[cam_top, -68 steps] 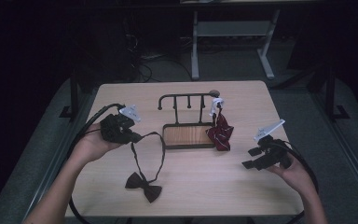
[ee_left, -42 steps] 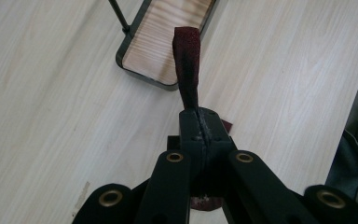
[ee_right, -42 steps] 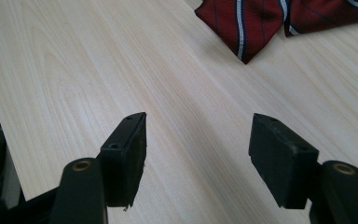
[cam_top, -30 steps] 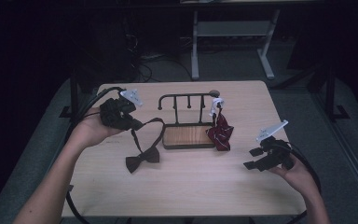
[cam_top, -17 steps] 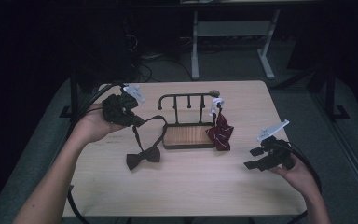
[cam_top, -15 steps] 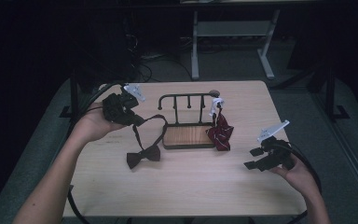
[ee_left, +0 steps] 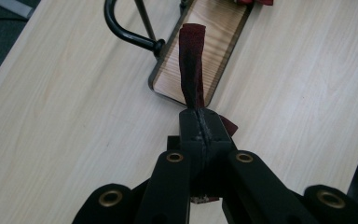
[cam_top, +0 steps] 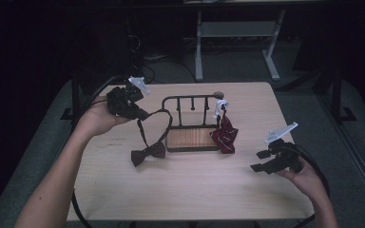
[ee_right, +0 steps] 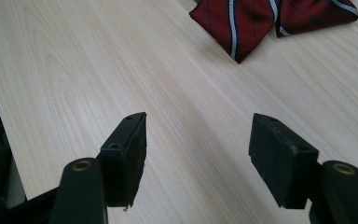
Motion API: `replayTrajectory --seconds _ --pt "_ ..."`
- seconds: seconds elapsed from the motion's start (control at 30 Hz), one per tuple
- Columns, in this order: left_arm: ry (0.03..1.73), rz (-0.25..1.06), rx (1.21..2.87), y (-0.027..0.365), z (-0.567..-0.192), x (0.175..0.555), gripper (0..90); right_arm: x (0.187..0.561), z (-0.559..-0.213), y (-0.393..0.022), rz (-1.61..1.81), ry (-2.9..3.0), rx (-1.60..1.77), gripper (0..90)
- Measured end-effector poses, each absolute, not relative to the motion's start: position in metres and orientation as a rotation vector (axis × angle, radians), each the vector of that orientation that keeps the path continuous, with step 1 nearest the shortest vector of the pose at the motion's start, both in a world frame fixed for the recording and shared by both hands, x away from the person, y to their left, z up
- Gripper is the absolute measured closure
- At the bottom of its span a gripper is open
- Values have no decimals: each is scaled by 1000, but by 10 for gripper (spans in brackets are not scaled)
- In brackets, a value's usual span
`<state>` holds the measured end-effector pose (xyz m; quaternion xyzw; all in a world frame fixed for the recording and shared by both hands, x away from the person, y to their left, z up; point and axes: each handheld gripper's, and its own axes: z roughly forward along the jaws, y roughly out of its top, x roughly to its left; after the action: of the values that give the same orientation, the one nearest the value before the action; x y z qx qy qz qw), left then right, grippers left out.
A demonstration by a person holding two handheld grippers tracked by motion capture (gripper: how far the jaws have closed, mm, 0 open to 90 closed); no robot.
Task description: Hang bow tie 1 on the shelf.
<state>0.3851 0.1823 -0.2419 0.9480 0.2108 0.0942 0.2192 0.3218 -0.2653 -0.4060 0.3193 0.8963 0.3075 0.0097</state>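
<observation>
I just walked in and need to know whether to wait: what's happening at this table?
A person is working with tongs in each hand. The left tongs are shut on the strap of a dark red bow tie, holding it up beside the black rack with a wooden base; the bow itself looks to touch the table. A striped red tie already hangs at the rack's right end. The right tongs rest open and empty above the table, near that striped tie.

My right gripper (ee_right: 198,158) over bare table (ee_right: 74,70)
I see its jaws parted, nothing between; a striped red tie (ee_right: 242,21) lies at one o'clock.
</observation>
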Motion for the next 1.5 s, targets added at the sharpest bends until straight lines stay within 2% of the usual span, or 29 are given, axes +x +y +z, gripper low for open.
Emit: replayTrajectory --seconds 1.33,1.5 --pt "733 289 2691 180 -248 430 896 318 -403 -267 956 2791 983 364" --pt "751 313 2691 179 -249 432 855 318 -403 -267 956 2789 986 364"
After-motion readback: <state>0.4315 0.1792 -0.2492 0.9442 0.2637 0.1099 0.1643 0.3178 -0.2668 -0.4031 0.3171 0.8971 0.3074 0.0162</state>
